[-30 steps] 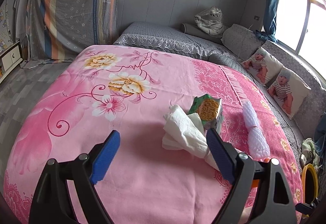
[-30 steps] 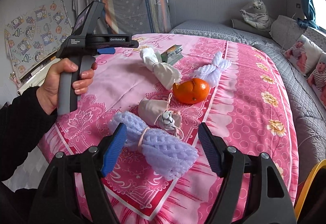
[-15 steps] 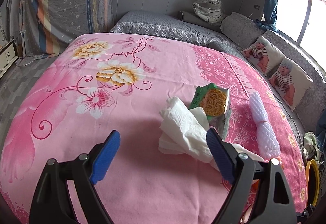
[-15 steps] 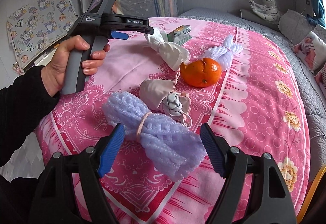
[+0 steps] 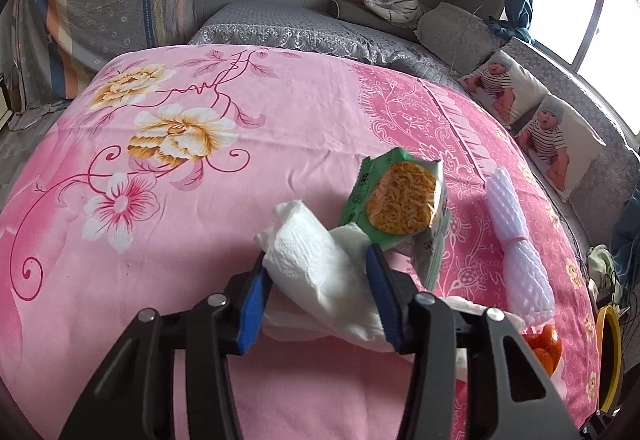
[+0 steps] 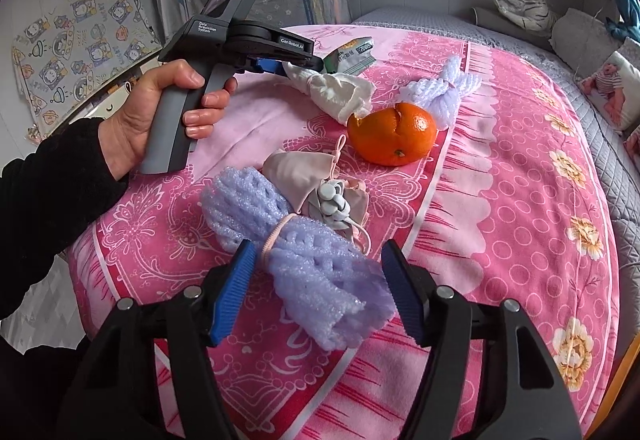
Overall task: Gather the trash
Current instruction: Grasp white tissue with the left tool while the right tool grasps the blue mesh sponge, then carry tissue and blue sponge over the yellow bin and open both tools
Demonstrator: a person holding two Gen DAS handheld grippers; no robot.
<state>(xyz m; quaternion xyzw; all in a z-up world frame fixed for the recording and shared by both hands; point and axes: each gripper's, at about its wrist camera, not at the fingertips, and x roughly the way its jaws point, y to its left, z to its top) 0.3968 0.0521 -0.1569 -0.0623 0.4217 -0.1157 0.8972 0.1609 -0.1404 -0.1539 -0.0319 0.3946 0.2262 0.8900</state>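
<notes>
A crumpled white tissue (image 5: 316,260) lies on the pink bedspread (image 5: 200,232). My left gripper (image 5: 316,260) has its closing jaws around the tissue, and both blue pads touch it. In the right wrist view a person's hand holds that left gripper (image 6: 288,66) at the tissue's (image 6: 336,92) far end. My right gripper (image 6: 319,252) straddles a purple foam net (image 6: 312,260) tied with a band. Its jaws are closing, with a thin gap still showing at the left pad.
A green noodle packet (image 5: 400,200) lies just beyond the tissue. Also on the bed are a white foam net (image 5: 516,240), an orange (image 6: 394,134) and a beige pouch with earphones (image 6: 304,176). A yellow-rimmed bin (image 5: 608,344) stands off the bed's right edge.
My left gripper moved forward and down onto the tissue, and its jaws narrowed around it. My right gripper sank toward the purple foam net and its jaws narrowed.
</notes>
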